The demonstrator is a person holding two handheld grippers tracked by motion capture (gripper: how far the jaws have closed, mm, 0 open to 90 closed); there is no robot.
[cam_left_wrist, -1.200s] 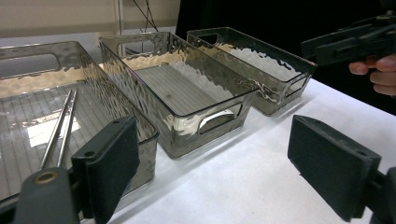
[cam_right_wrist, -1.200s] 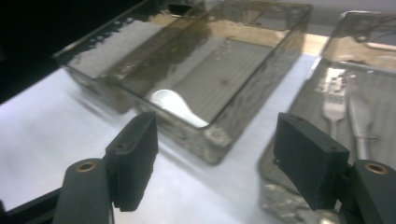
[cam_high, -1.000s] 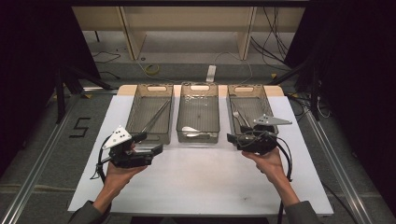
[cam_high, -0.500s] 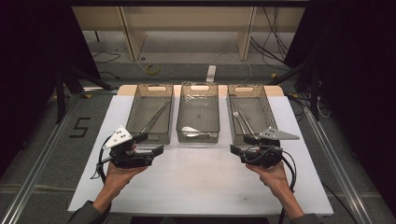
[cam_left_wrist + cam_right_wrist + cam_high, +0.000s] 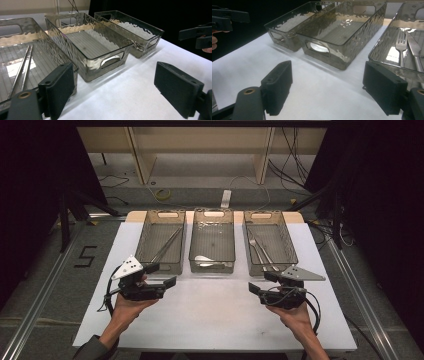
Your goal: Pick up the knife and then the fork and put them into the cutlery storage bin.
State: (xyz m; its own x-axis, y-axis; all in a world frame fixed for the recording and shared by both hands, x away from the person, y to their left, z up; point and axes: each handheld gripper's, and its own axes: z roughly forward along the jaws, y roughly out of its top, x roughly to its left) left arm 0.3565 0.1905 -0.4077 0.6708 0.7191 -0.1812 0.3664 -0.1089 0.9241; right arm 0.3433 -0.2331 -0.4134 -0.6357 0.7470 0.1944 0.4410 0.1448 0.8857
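White table cover [image 5: 210, 315] is carrying three clear bins in a row: a left bin [image 5: 145, 242] holding chopsticks [image 5: 167, 245], a middle bin [image 5: 212, 260] holding a spoon [image 5: 210, 261], and a right bin [image 5: 285, 240] holding a fork [image 5: 256, 247] and a knife [image 5: 267, 255], both lying flat inside it. The right gripper [image 5: 257, 287] is sitting lower and nearer the person than a second ago, now over bare cover just in front of the right bin; its jaws have just been opening and are standing spread with nothing between them. The left gripper [image 5: 162, 275] is hovering in its earlier place at the near corner of the left bin, jaws likewise spread and empty. Judged from this, the cutlery is sorted and both tools are disengaging; no piece is lying loose on the cover.
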